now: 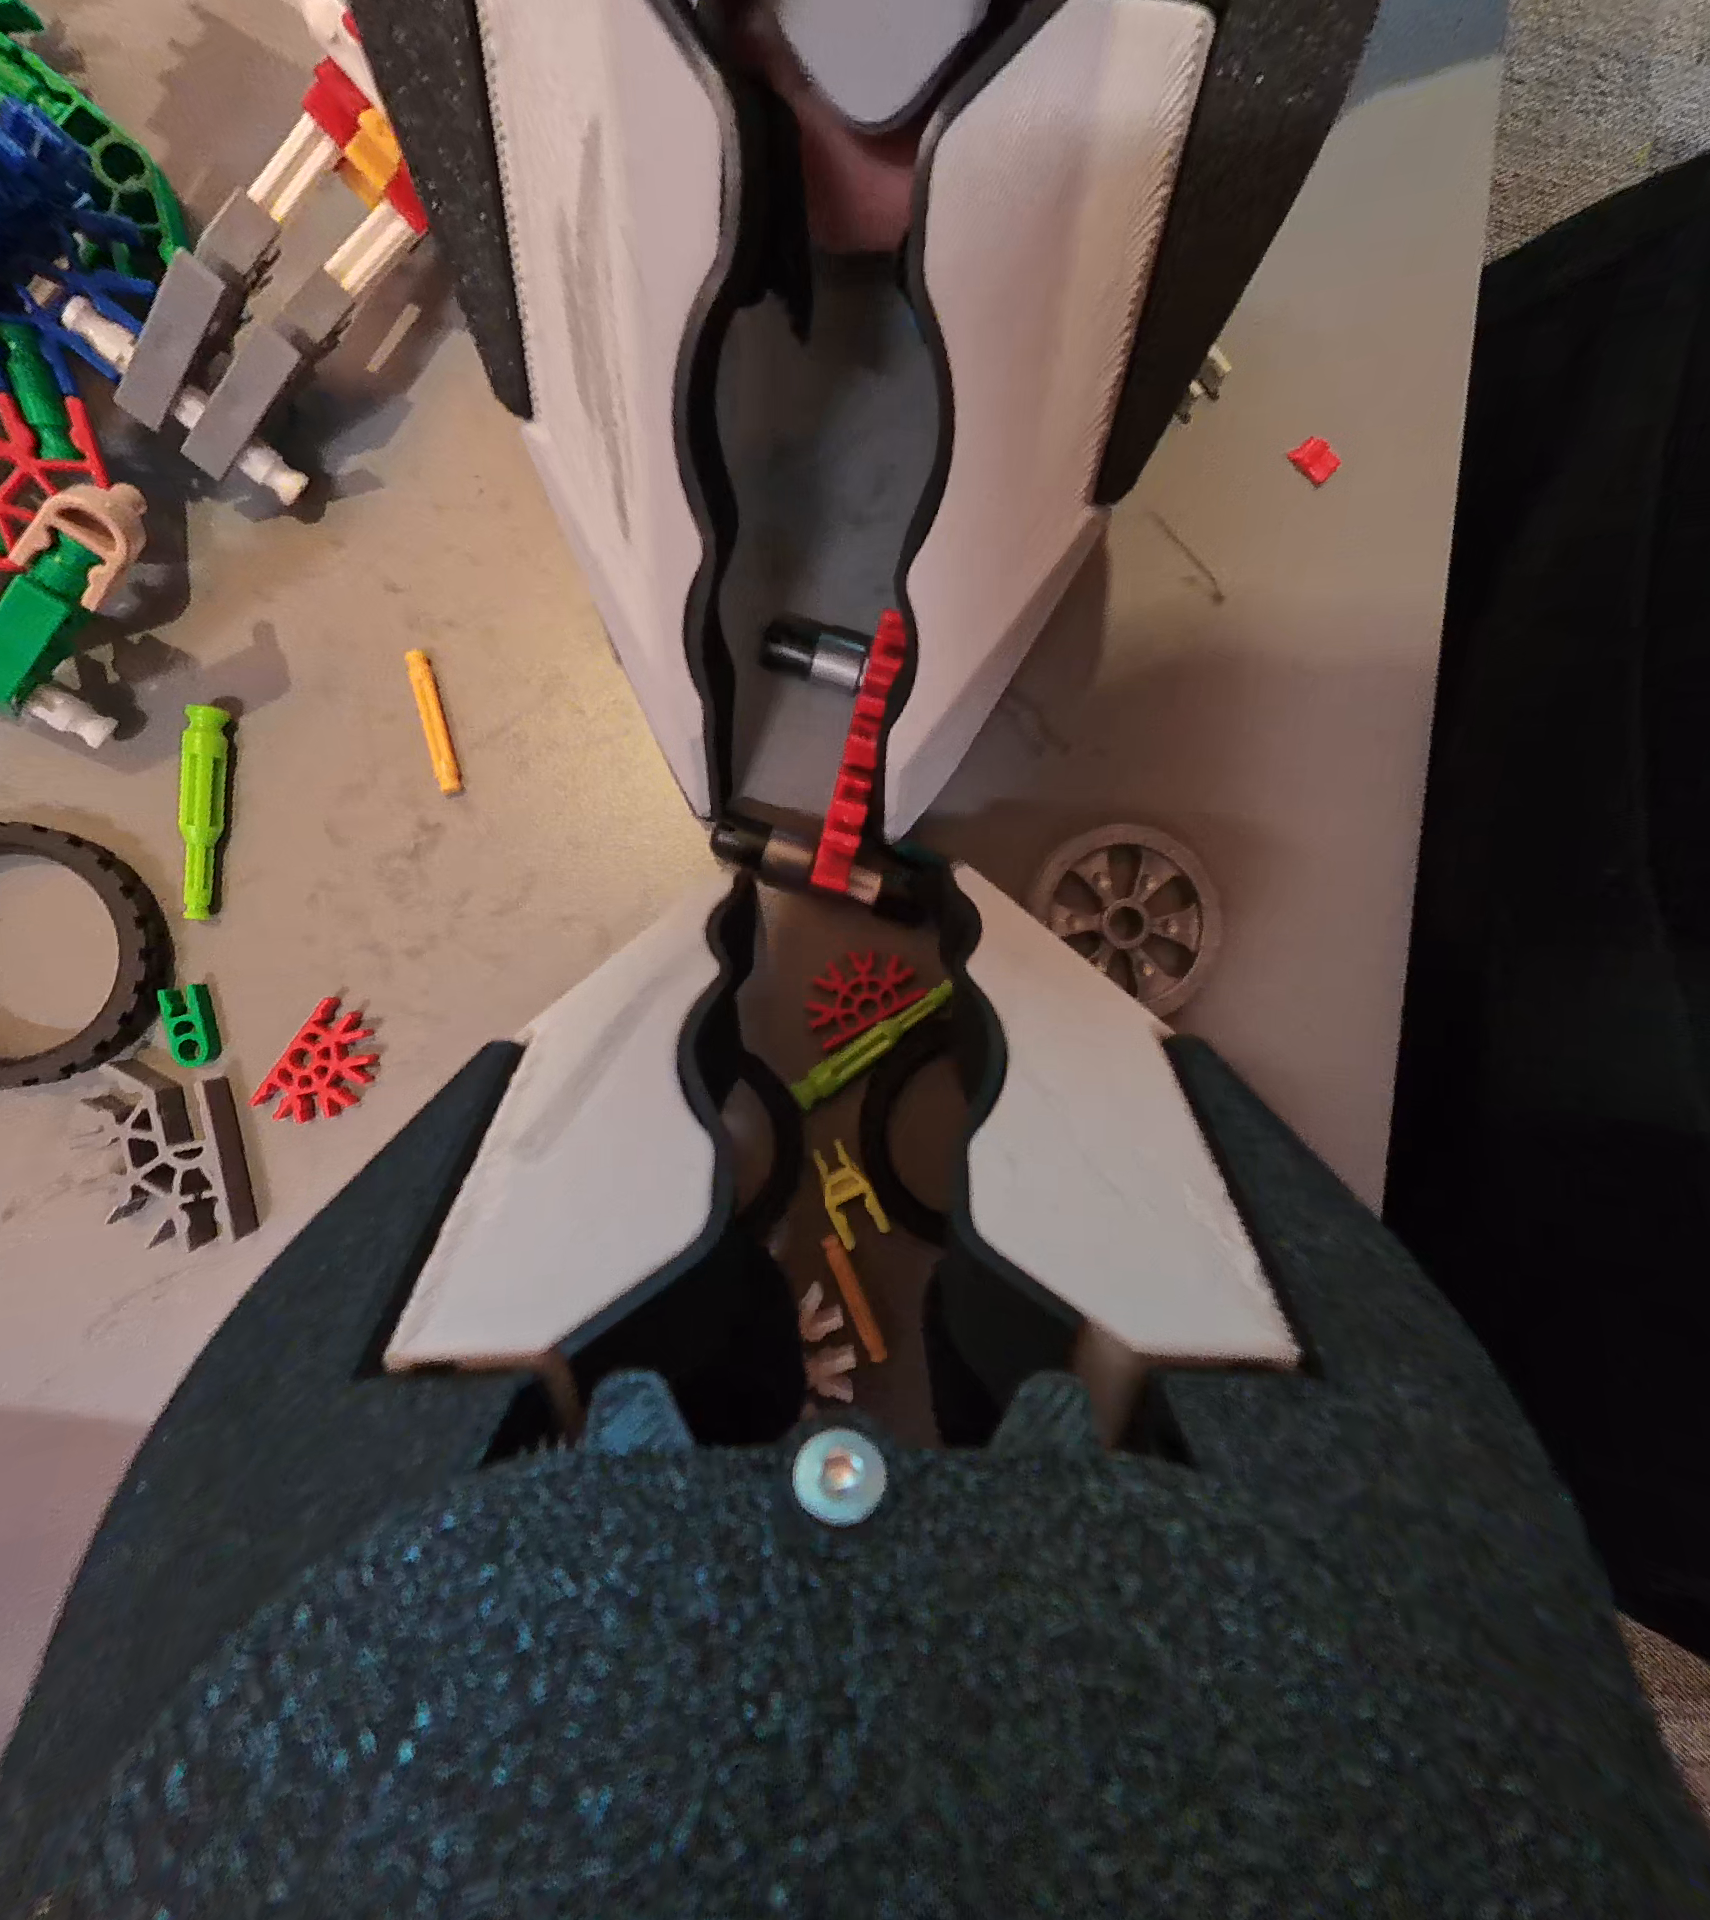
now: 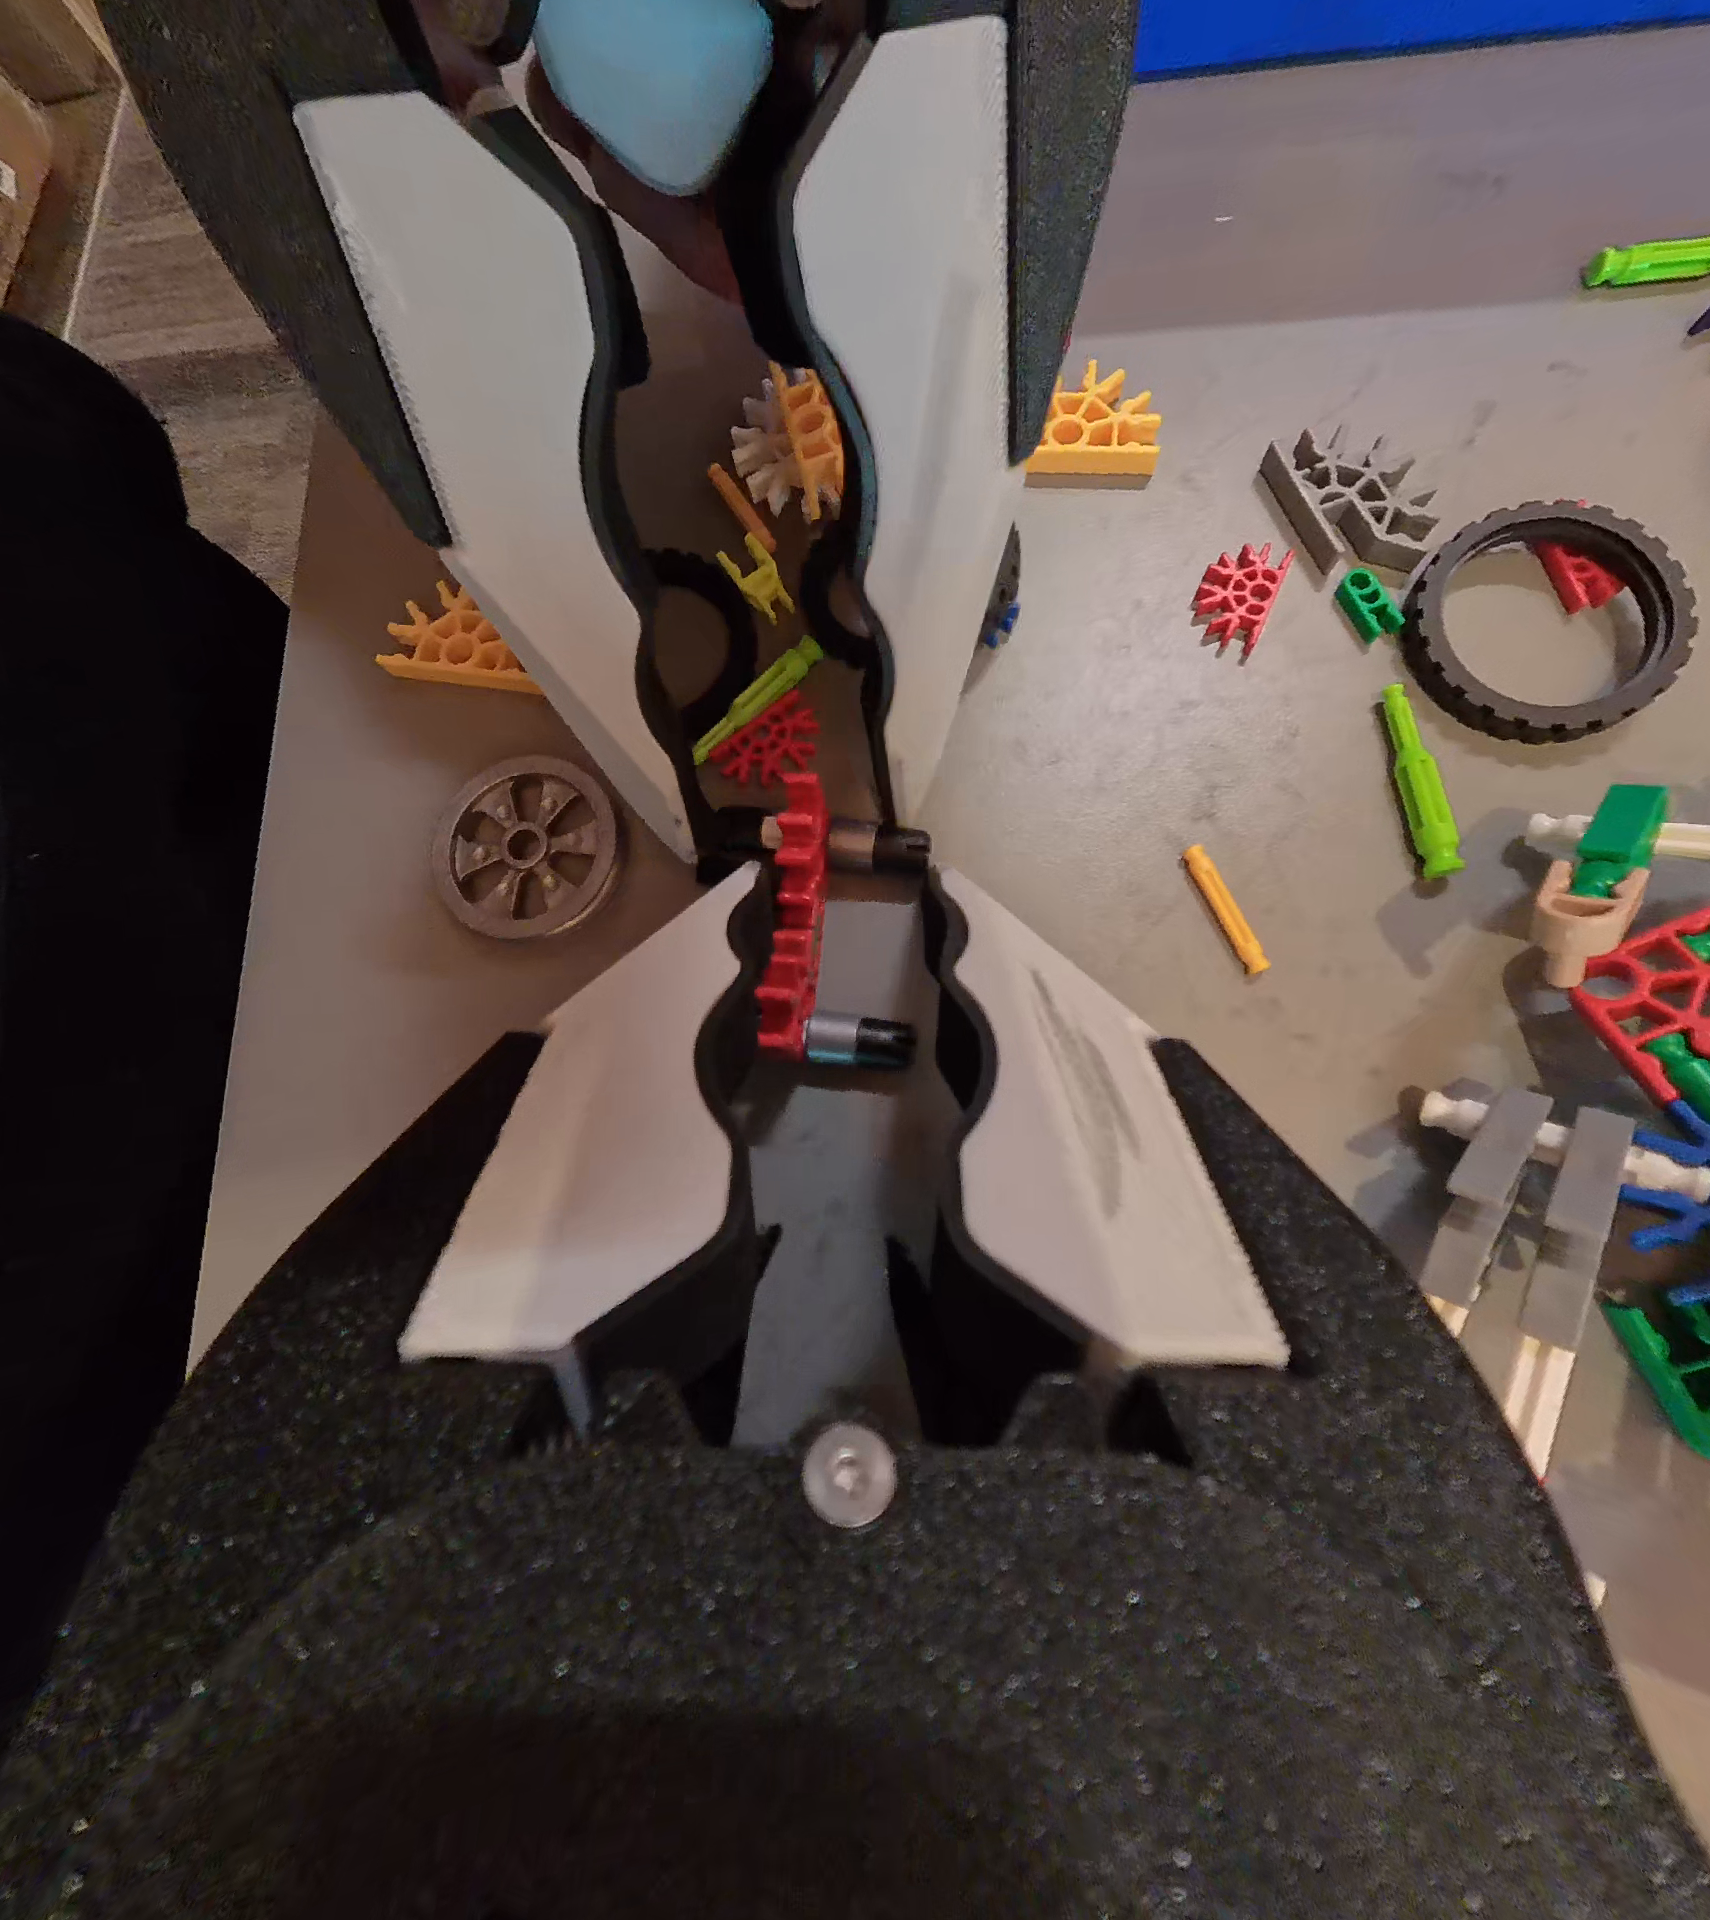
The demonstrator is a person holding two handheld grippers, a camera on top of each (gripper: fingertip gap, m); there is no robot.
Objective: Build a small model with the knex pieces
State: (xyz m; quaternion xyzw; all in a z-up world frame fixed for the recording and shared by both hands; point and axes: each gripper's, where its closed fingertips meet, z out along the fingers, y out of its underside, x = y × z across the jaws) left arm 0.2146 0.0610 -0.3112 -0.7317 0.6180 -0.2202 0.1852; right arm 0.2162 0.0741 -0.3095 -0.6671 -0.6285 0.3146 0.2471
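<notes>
Left gripper [image 1: 835, 883] and right gripper [image 2: 835, 847], tips meeting, both clamp one dark rod [image 1: 778, 854] bearing a red toothed piece [image 1: 861, 748]; rod ends hidden.

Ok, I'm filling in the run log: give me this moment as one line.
left tool: shut on dark rod | right tool: around red connector, grip unclear | tools tip to tip | over grey table
</notes>
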